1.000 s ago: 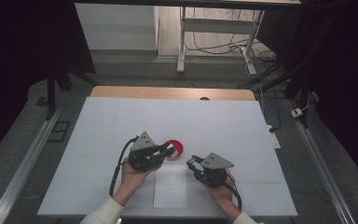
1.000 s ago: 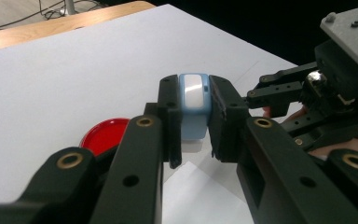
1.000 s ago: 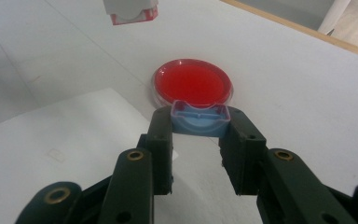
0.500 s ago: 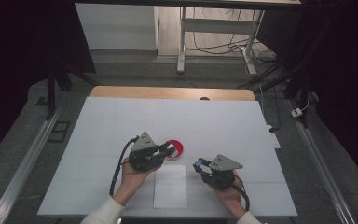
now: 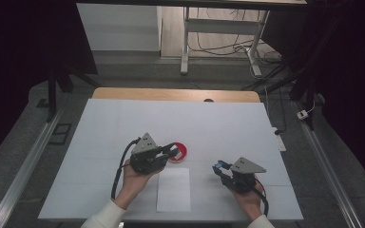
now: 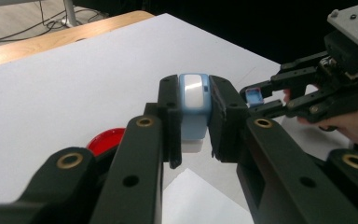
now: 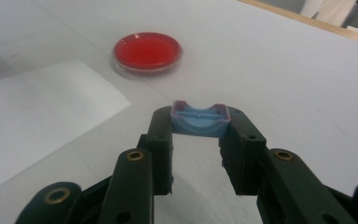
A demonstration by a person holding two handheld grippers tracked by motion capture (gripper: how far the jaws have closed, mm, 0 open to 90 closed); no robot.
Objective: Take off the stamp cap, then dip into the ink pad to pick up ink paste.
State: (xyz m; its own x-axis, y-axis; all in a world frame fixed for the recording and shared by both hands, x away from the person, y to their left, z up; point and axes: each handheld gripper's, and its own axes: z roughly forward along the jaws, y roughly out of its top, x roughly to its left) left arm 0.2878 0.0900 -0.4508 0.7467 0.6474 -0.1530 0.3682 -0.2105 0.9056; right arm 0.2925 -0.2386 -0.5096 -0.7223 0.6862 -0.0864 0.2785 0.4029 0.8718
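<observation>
Currently the left gripper (image 6: 195, 140) is clamped on a small light-blue, rounded plastic body with a white base (image 6: 194, 109); both black jaws press flat against its sides, and the piece stands upright between them with its glossy pale top facing up. In the high view this left gripper (image 5: 171, 151) sits left of table centre, held by the person's left hand (image 5: 134, 176), jaws pointing right.

Just below and ahead of those jaws lies a rectangular white paper sheet (image 6: 200, 198), flat on the table. To the jaws' left, partly hidden behind the left jaw, is a round shallow dish with red contents (image 6: 106, 141); in the high view the dish (image 5: 179, 151) lies right at the left gripper's tips; contact cannot be told.

The right gripper (image 7: 199, 135) is closed on a small blue plastic cap with a notched upper edge (image 7: 200, 121), pinched by its two ends at the jaw tips, jaws only partly drawn together. Ahead of it and to its left lies the paper sheet (image 7: 42, 109), and beyond that the red dish (image 7: 147, 50), well apart from the cap.

Farther off in the left gripper view, the right gripper (image 6: 261, 100) points back towards the blue body, its cap (image 6: 253, 96) near but apart. Everything rests over a white table surface (image 5: 123, 123).
</observation>
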